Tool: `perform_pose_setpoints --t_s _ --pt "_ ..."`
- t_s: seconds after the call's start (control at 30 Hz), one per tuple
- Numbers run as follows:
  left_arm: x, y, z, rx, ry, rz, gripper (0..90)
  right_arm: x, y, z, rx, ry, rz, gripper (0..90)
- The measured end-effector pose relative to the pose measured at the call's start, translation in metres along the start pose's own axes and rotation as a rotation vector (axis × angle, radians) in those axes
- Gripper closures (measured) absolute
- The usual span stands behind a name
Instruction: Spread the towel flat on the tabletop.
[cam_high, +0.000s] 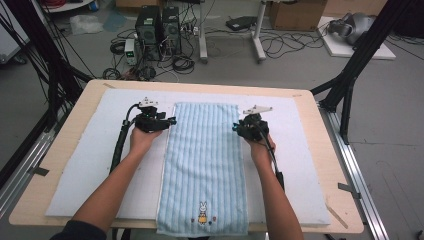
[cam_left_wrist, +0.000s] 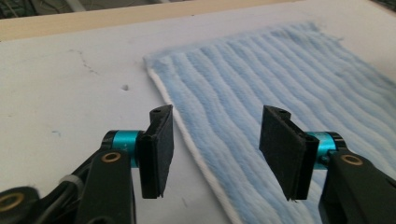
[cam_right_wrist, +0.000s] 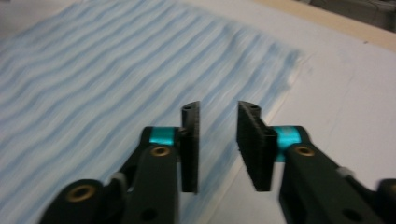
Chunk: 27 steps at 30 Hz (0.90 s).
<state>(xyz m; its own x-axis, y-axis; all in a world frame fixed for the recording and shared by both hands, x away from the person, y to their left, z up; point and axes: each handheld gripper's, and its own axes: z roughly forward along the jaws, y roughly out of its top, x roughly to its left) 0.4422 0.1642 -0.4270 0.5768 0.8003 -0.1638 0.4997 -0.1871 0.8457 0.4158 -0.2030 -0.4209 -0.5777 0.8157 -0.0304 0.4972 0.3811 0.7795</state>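
A light blue ribbed towel (cam_high: 205, 165) lies flat and lengthwise on the white mat (cam_high: 85, 160), with a small rabbit picture (cam_high: 202, 212) at its near end, which hangs over the table's front edge. My left gripper (cam_high: 172, 121) sits at the towel's far left edge. In the left gripper view the towel (cam_left_wrist: 280, 74) and its white hem run under the left gripper (cam_left_wrist: 217, 154), whose jaws stand wide apart and empty. My right gripper (cam_high: 235, 128) is at the far right edge. Here the towel (cam_right_wrist: 93, 84) looks blurred, and the right gripper (cam_right_wrist: 218, 144) has a narrow empty gap above the hem.
The mat covers most of a wooden table (cam_high: 57, 150). Beyond its far edge, the floor holds computer towers (cam_high: 157, 25), tangled cables (cam_high: 180, 62) and a cardboard box (cam_high: 295, 15). Black frame legs (cam_high: 350, 75) stand at both sides.
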Motion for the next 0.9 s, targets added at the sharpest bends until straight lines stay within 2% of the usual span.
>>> perform_pose_setpoints --t_s 0.07,0.1,0.17,0.2,0.27,0.33,0.4,0.5,0.53,0.6,0.63,0.67,0.73,0.8,0.83,0.9 --pt "-0.008 -0.004 -0.003 0.001 -0.016 0.031 63.8 0.007 -0.009 -0.005 0.021 0.011 -0.040 80.3" --pt "-0.011 -0.005 -0.003 0.007 -0.018 0.038 69.9 0.011 -0.014 -0.008 0.036 0.021 -0.040 81.4" --pt "-0.017 -0.009 0.003 0.051 -0.032 0.054 77.1 0.013 -0.021 -0.008 0.068 0.036 -0.030 81.4" --pt "-0.019 -0.011 0.006 0.085 -0.027 0.056 78.7 0.013 -0.022 -0.007 0.082 0.040 -0.026 81.3" --pt "-0.021 -0.014 0.013 0.125 -0.017 0.030 80.9 0.013 -0.023 -0.004 0.111 0.023 -0.027 81.7" --pt "-0.021 -0.017 0.019 0.124 0.015 0.035 80.9 0.012 -0.024 0.000 0.125 0.001 -0.044 82.3" --pt "-0.021 -0.018 0.022 0.110 0.031 0.047 82.2 0.010 -0.023 0.001 0.124 -0.044 -0.039 82.4" --pt "-0.021 -0.016 0.026 0.100 0.067 0.057 82.3 0.006 -0.024 0.002 0.117 -0.064 -0.011 79.8" --pt "-0.021 -0.016 0.025 0.097 0.075 0.055 79.1 0.006 -0.024 0.001 0.113 -0.062 -0.006 77.7" --pt "-0.019 -0.015 0.021 0.071 0.035 0.025 69.1 0.005 -0.023 -0.006 0.082 -0.033 0.013 73.4" --pt "-0.019 -0.014 0.015 0.039 0.011 0.024 64.3 0.005 -0.022 -0.012 0.053 -0.011 0.022 71.2" --pt "-0.019 -0.014 0.008 0.004 -0.009 0.041 60.7 0.007 -0.020 -0.022 0.020 0.008 0.016 68.9" --pt "-0.020 -0.013 -0.005 -0.057 -0.040 0.039 54.5 0.010 -0.018 -0.036 -0.038 0.023 -0.005 64.3" --pt "-0.020 -0.013 -0.018 -0.111 -0.075 0.021 46.5 0.013 -0.018 -0.051 -0.104 0.046 -0.003 56.2" --pt "-0.020 -0.014 -0.023 -0.125 -0.081 0.013 42.6 0.014 -0.019 -0.057 -0.130 0.059 -0.010 51.9" --pt "-0.019 -0.013 -0.031 -0.131 -0.121 -0.004 33.2 0.017 -0.022 -0.067 -0.167 0.056 -0.028 40.3"
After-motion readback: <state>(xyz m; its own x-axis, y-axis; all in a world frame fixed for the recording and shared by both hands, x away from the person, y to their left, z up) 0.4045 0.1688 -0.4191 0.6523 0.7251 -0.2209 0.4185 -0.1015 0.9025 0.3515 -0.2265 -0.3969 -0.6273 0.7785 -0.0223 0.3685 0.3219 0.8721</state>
